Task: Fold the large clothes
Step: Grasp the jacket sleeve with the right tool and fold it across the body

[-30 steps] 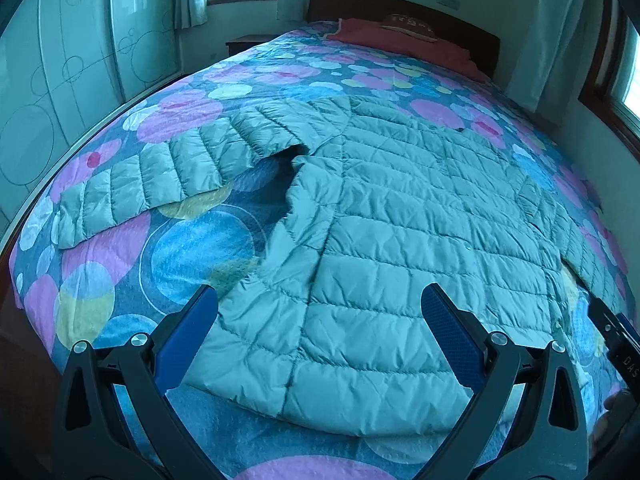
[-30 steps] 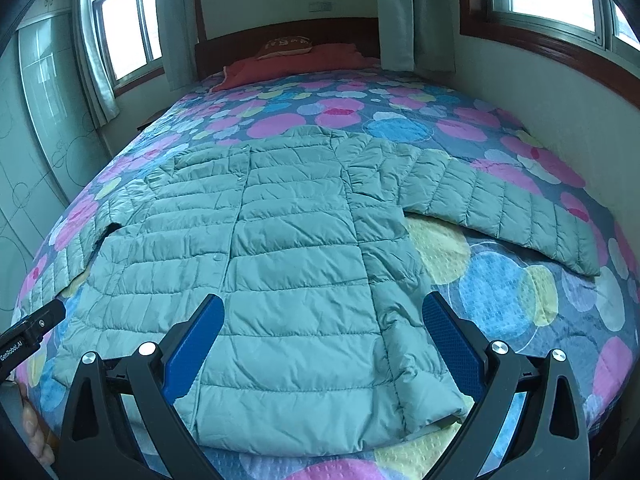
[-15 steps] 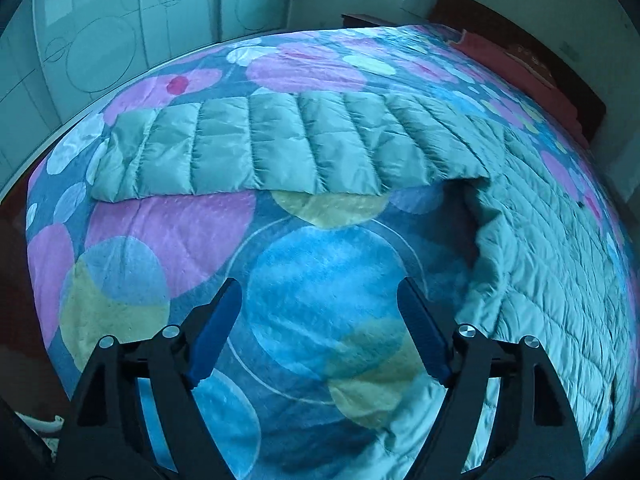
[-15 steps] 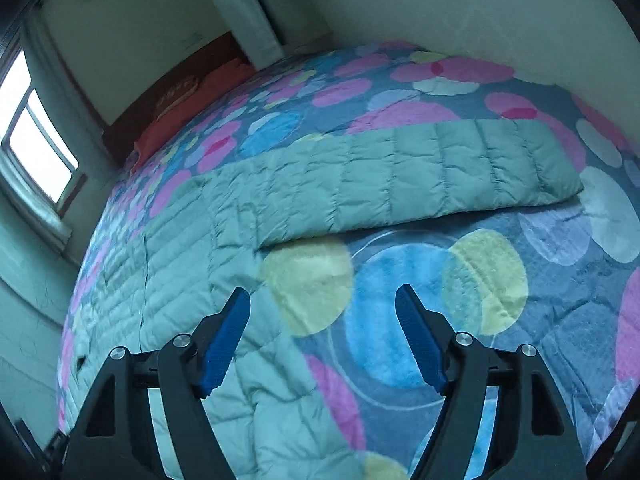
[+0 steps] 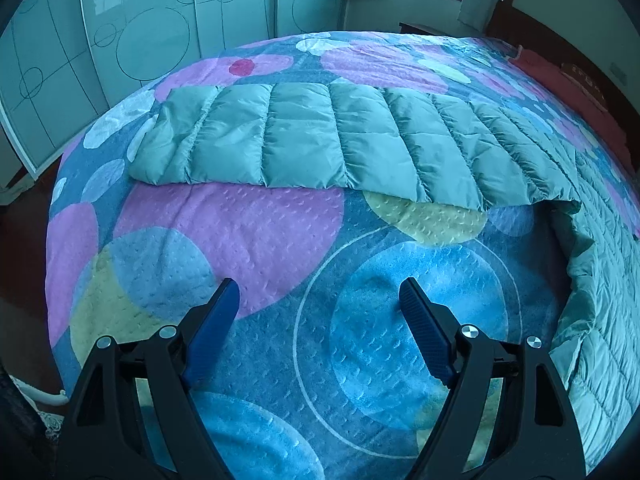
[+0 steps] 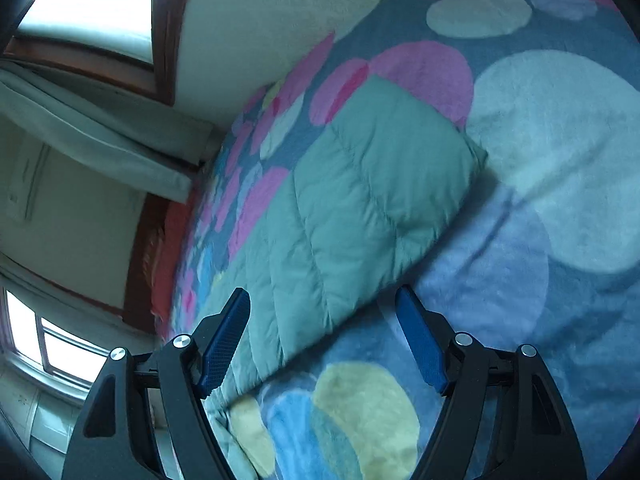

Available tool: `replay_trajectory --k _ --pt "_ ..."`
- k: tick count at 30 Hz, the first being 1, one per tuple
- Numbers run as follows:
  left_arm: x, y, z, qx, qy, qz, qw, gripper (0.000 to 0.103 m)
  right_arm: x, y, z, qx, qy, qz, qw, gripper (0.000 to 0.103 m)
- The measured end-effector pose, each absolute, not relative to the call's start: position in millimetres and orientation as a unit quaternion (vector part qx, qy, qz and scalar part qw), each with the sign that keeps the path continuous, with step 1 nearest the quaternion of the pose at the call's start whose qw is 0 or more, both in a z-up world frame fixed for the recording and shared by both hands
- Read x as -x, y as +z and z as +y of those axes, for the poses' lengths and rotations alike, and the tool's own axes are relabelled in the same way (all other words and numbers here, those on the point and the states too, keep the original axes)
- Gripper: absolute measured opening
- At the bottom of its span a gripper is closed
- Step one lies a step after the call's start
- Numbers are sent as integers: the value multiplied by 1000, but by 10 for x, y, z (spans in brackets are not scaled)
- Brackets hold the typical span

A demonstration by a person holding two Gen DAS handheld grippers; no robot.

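A pale green quilted down jacket lies flat on the bed. In the left wrist view its sleeve (image 5: 312,140) stretches across the bedspread, with the cuff (image 5: 160,148) at the left and the jacket body (image 5: 600,280) at the right edge. My left gripper (image 5: 320,300) hovers open over the bare bedspread, short of that sleeve, and holds nothing. The right wrist view is rolled and slightly blurred. The other sleeve (image 6: 352,208) runs diagonally there, its cuff (image 6: 420,128) toward the upper right. My right gripper (image 6: 322,304) is open close to the sleeve's near edge, gripping nothing.
The bedspread (image 5: 240,240) is blue with big pink, yellow and blue circles. Sliding wardrobe doors (image 5: 140,32) stand beyond the bed's left side. A wall (image 6: 260,20) and window (image 6: 92,12) with a curtain (image 6: 100,140) border the right side. A red pillow (image 5: 568,76) lies by the headboard.
Both grippers swung away from the jacket's hem, each out toward a sleeve, and dropped lower. Both sets of jaws narrowed somewhat. The right view rolled strongly.
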State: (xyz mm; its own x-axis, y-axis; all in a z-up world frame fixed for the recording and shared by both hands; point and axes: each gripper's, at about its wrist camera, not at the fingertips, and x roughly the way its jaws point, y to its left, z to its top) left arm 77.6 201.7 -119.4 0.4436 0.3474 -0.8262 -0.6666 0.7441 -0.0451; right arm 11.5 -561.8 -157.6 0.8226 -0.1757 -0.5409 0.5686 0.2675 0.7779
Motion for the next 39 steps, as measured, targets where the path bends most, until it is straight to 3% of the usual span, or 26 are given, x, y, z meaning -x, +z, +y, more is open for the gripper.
replay_trajectory --k 14,17,19,22,30,39 --pt "-888 -1247 1949 153 317 450 821 89 -52 -1641 -5889 -573 -263 93 771 72" --pt "-893 -1256 1953 154 317 449 821 90 -77 -1644 -5933 -569 -282 102 766 55" --pt "-897 -1258 1954 153 318 450 821 91 -120 -1659 -5959 -559 -286 118 769 34" --pt "-899 -1254 1961 151 319 451 820 91 -150 -1665 -6011 -555 -285 130 770 11" --pt "-932 -1257 1998 147 319 451 821 91 -497 -1079 -5583 -442 -241 147 852 7" --pt "-950 -1294 2013 146 320 449 822 97 -1493 -570 -4352 -336 -95 202 915 7"
